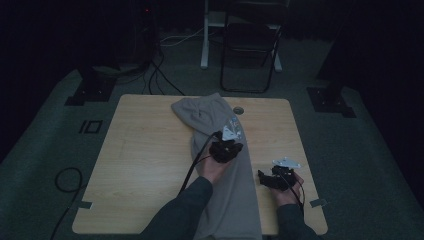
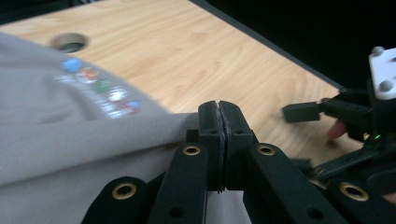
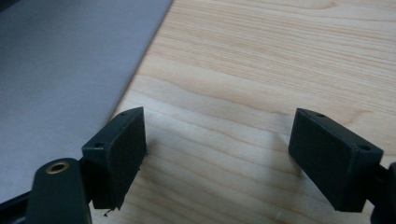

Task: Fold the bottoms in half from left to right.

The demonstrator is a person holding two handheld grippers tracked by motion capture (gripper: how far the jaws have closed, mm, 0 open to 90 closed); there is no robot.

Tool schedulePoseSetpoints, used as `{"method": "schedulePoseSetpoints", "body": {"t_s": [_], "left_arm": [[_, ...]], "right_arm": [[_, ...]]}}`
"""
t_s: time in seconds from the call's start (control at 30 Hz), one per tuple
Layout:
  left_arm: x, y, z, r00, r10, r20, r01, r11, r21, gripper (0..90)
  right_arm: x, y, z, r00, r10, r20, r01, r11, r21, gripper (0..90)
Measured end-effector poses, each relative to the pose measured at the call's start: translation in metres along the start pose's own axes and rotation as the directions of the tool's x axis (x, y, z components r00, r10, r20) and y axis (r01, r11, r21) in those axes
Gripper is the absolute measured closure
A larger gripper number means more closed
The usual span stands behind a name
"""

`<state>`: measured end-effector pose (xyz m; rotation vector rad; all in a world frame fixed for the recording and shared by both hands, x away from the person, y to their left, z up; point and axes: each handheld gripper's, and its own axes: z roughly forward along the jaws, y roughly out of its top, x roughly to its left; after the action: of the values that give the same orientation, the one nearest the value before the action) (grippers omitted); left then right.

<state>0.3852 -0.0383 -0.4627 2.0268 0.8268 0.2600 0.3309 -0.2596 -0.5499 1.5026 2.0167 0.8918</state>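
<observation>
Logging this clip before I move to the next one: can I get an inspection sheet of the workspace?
Surface: light wooden table, with a round cable hole near the far edge.
Job's things: grey garment lying lengthwise, a small coloured print on it.
Clutter: nothing seen.
Grippers: left gripper shut on the garment's edge; right gripper open above bare wood beside the garment.
Cables: black cable trailing from the left gripper; more cables on the floor.
Surroundings: dark room, folding chair beyond the table.
</observation>
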Motion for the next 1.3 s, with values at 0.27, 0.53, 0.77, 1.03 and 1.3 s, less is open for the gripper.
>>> {"method": "schedulePoseSetpoints", "body": {"t_s": [0.27, 0.53, 0.77, 1.03, 1.3], "left_arm": [[0.004, -0.009, 0.009, 0.9954, -0.023, 0.093, 0.018, 0.9986, 0.05, 59.6], [0.058, -0.063, -0.06, 0.9932, -0.048, -0.106, 0.056, 0.9961, 0.068, 55.5], [0.086, -0.101, -0.069, 0.9801, -0.104, -0.169, 0.12, 0.9886, 0.091, 55.5], [0.085, -0.103, -0.046, 0.9859, -0.1, -0.134, 0.114, 0.9881, 0.103, 55.3], [0.085, -0.102, -0.032, 0.9863, -0.061, -0.153, 0.083, 0.9858, 0.146, 86.7]], "right_arm": [[0.0, 0.0, 0.0, 1.0, 0.0, 0.001, 0.0, 1.0, 0.0, 18.4], [0.01, 0.002, -0.002, 0.9994, -0.033, -0.014, 0.032, 0.999, -0.019, 33.6], [0.038, 0.015, -0.011, 0.9888, -0.121, -0.088, 0.113, 0.99, -0.085, 42.2], [0.075, 0.029, -0.009, 0.9635, -0.194, -0.184, 0.174, 0.977, -0.12, 45.7], [0.118, 0.044, 0.005, 0.9195, -0.26, -0.294, 0.227, 0.963, -0.143, 46.0]]}}
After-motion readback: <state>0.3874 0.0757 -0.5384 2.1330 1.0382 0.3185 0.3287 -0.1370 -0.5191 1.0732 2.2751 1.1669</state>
